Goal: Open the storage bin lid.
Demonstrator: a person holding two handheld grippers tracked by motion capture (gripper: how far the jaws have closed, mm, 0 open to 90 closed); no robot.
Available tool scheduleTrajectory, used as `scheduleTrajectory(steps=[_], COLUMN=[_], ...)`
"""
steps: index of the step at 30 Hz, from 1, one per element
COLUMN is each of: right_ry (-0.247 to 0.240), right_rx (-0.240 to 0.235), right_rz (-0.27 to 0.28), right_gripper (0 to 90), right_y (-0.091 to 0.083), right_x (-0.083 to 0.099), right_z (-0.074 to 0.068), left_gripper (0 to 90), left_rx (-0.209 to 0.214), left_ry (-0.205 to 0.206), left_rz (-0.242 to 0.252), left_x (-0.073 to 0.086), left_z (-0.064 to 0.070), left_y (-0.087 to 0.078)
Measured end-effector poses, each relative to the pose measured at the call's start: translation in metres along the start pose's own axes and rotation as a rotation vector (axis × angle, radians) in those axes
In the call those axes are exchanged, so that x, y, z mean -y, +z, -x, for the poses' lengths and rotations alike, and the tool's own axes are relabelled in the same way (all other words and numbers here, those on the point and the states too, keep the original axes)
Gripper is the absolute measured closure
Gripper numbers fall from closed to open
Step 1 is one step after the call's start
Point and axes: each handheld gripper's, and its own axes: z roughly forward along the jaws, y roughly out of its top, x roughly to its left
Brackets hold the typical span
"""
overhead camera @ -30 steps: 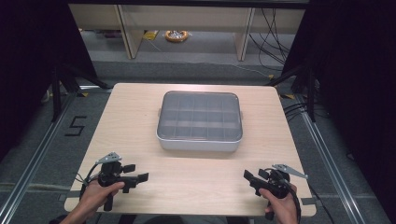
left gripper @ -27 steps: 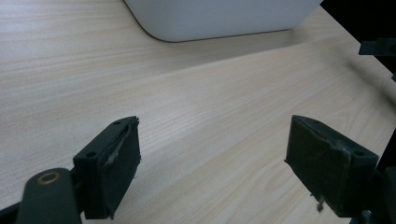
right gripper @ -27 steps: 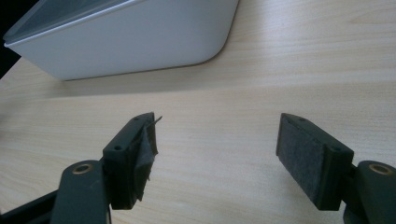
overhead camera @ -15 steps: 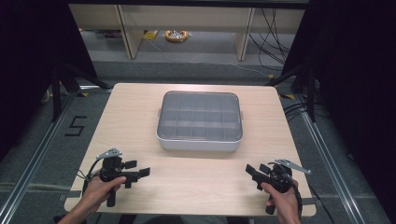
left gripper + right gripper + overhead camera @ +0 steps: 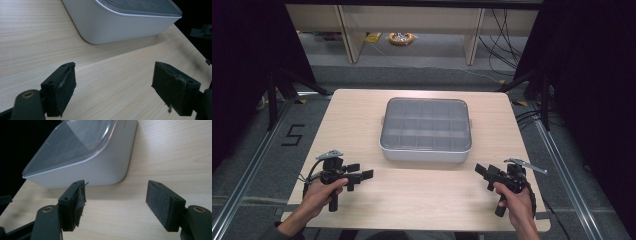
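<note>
Both grippers barely shifted; our left gripper [image 5: 362, 175] and right gripper [image 5: 482, 171] gape empty, lidded compartment box [image 5: 426, 130] untouched, everything left

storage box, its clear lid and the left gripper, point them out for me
storage box [image 5: 424, 153], high view, on its white front wall
clear lid [image 5: 426, 124], high view, middle of the lid
left gripper [image 5: 360, 171], high view, between its jaw tips

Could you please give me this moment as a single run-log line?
left gripper: open, empty, near table edge | right gripper: open, empty | lidded compartment box: closed, mid-table, untouched | table
</note>
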Motion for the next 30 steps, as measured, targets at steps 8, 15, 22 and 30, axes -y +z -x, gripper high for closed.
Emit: scheduleTrajectory(steps=[8, 15, 22, 30], right_ry=[-0.002, -0.008, 0.002, 0.039], right_rx=[-0.013, -0.028, -0.035, -0.051], right_rz=[0.014, 0.012, 0.019, 0.023], right_gripper=[31.1, 25.7, 25.8, 27.7], right_y=[0.007, 0.016, 0.027, 0.032], right_x=[-0.018, -0.029, -0.044, -0.057], right_z=[0.000, 0.002, 0.002, 0.000], left_gripper=[18.2, 18.2, 18.3, 18.9], left_rx=[-0.001, -0.005, -0.015, -0.018], left_ry=[-0.010, -0.022, -0.042, -0.056], left_rz=[0.009, 0.014, 0.034, 0.039], left_x=[-0.007, -0.019, -0.033, -0.044], left_z=[-0.003, -0.008, -0.013, -0.023], left_y=[0.006, 0.010, 0.014, 0.015])
